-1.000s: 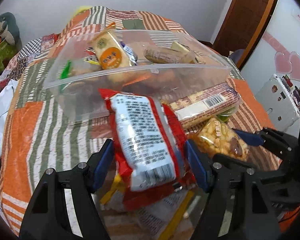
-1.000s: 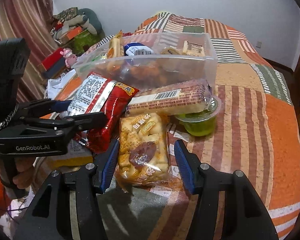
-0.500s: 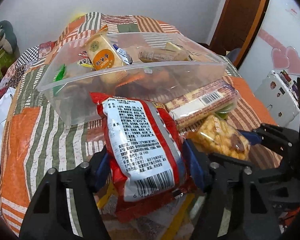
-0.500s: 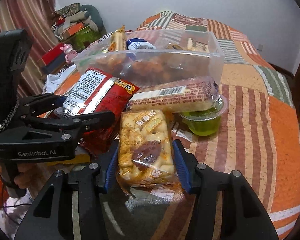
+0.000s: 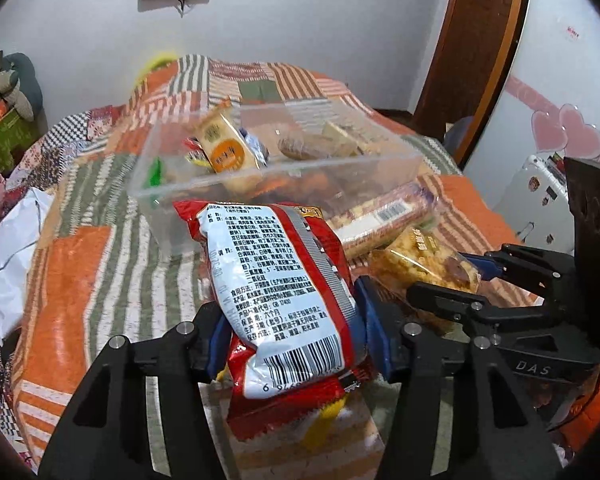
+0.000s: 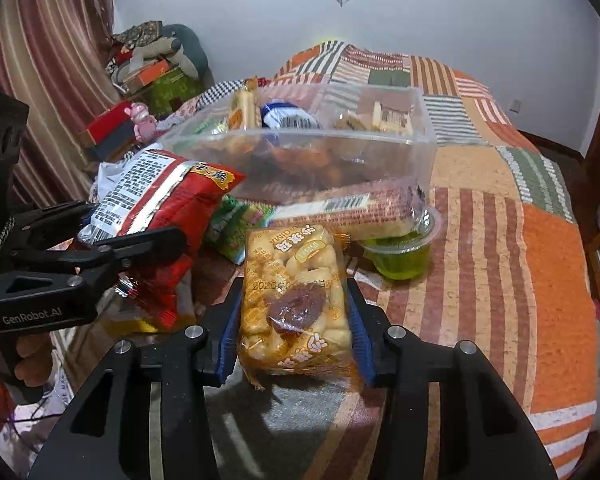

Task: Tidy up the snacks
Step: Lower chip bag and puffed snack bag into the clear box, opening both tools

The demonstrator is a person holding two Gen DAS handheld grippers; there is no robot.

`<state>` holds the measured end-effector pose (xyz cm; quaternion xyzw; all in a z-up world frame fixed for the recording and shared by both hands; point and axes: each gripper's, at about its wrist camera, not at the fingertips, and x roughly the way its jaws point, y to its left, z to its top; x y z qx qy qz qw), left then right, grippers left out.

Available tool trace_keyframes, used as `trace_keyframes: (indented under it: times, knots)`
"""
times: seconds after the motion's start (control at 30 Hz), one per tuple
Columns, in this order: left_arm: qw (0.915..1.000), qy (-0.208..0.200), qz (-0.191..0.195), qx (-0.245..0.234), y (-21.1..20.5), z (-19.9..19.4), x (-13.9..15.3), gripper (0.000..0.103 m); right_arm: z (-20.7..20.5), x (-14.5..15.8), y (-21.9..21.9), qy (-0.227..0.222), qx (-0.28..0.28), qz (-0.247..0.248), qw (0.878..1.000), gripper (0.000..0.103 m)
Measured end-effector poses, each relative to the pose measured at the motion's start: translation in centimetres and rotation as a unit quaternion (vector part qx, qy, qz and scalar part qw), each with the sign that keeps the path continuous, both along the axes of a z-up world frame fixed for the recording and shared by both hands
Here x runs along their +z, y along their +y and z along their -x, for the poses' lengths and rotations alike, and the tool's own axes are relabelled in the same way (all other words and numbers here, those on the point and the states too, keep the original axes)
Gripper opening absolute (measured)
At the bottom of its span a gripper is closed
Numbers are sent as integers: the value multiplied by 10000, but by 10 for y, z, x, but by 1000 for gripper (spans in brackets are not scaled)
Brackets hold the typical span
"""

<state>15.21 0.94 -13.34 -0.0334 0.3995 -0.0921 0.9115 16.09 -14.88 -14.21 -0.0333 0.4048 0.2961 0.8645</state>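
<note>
My left gripper [image 5: 292, 332] is shut on a red snack packet [image 5: 280, 292] with a white printed back and holds it lifted above the bed, in front of the clear plastic bin [image 5: 340, 168]. In the right wrist view the packet [image 6: 164, 200] hangs at the left. My right gripper [image 6: 294, 320] is shut on a clear bag of yellow puffed snacks [image 6: 296, 296]. The bin [image 6: 420, 160] holds several wrapped snacks.
A long wrapped biscuit roll [image 6: 360, 210] lies across a green jelly cup [image 6: 400, 256] before the bin. A green packet [image 6: 236, 228] lies beside them. A flat box [image 5: 300, 444] lies under the left gripper. A patchwork quilt [image 6: 520, 280] covers the bed.
My left gripper has lifted the red packet up. My right gripper has closed in on the yellow snack bag and gripped it.
</note>
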Motion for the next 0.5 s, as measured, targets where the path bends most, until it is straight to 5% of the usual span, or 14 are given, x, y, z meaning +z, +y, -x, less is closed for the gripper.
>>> trace_keyframes:
  times: [0.5]
  knots:
    - [9973, -670, 11, 285, 22, -3, 48, 56, -15, 47, 13, -681, -54, -345, 9971, 43]
